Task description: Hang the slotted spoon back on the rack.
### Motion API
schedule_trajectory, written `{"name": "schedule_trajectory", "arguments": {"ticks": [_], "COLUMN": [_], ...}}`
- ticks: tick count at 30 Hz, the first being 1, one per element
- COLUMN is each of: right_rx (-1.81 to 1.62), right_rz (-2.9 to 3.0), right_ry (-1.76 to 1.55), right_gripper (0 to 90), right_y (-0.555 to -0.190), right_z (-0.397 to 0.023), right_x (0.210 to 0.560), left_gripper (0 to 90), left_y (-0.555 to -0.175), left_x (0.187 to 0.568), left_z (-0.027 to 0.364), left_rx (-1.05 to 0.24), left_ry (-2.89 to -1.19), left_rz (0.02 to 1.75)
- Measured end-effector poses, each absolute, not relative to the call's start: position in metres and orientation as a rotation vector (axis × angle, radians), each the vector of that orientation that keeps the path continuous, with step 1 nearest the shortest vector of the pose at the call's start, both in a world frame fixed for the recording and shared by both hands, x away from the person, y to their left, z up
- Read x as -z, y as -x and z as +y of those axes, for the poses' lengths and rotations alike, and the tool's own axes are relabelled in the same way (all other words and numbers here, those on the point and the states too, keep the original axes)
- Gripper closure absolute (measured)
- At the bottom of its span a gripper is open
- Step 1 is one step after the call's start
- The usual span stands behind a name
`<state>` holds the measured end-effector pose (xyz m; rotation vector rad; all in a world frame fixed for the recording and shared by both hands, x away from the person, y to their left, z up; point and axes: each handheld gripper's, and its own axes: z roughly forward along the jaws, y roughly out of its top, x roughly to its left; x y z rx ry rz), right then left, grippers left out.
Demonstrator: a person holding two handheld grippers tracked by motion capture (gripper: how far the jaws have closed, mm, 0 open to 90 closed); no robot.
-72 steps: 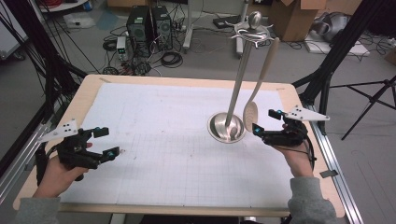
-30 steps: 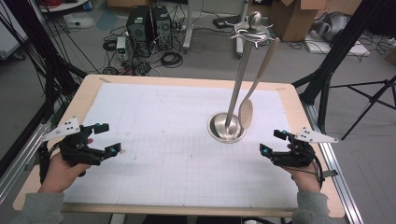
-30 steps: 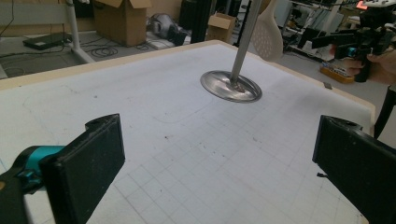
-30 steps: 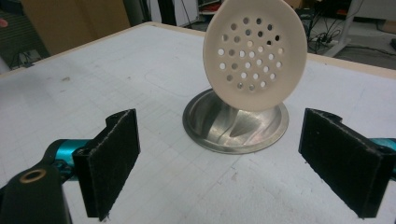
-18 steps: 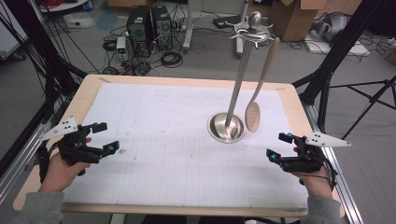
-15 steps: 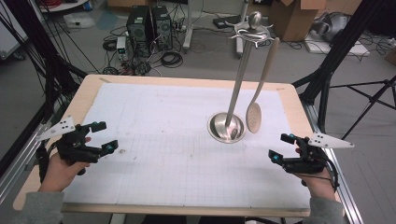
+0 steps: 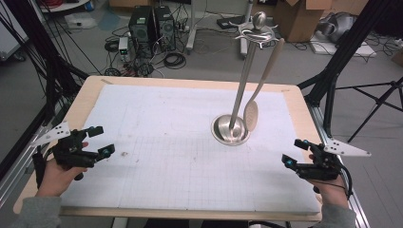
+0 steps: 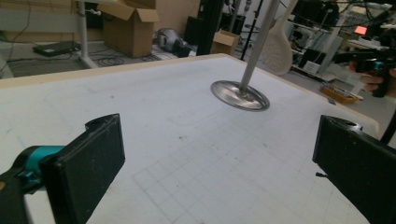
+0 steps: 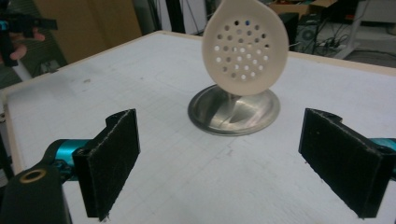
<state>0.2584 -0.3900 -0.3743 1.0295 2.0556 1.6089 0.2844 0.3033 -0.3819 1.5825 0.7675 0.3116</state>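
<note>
Slotted spoon (image 7: 251, 115) hangs from the hook rack atop the steel stand (image 7: 243, 85), bowl end low, just right of the pole and above the round base (image 7: 230, 131). Stand sits right of centre on the worktop (image 7: 157, 190). In the right gripper view the perforated bowl (image 9: 245, 44) faces the camera. Right gripper (image 7: 293, 152) rests near the right edge, jaws wide apart, empty, well clear of the spoon. Left gripper (image 7: 100, 141) at the near left, jaws likewise spread, holding nothing.
</note>
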Motion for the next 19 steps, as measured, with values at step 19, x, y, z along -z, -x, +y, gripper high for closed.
{"name": "schedule_trajectory", "arguments": {"ticks": [19], "right_rx": [-1.661], "right_rz": [1.996], "right_ry": [-1.091], "right_gripper": [11.5], "right_y": [-0.263], "right_z": [-0.401], "right_x": [0.388], "left_gripper": [2.7], "left_y": [-0.290], "left_x": [0.402], "left_z": [0.304], "left_rx": [-0.239], "left_ry": [-1.619], "left_rz": [0.847]}}
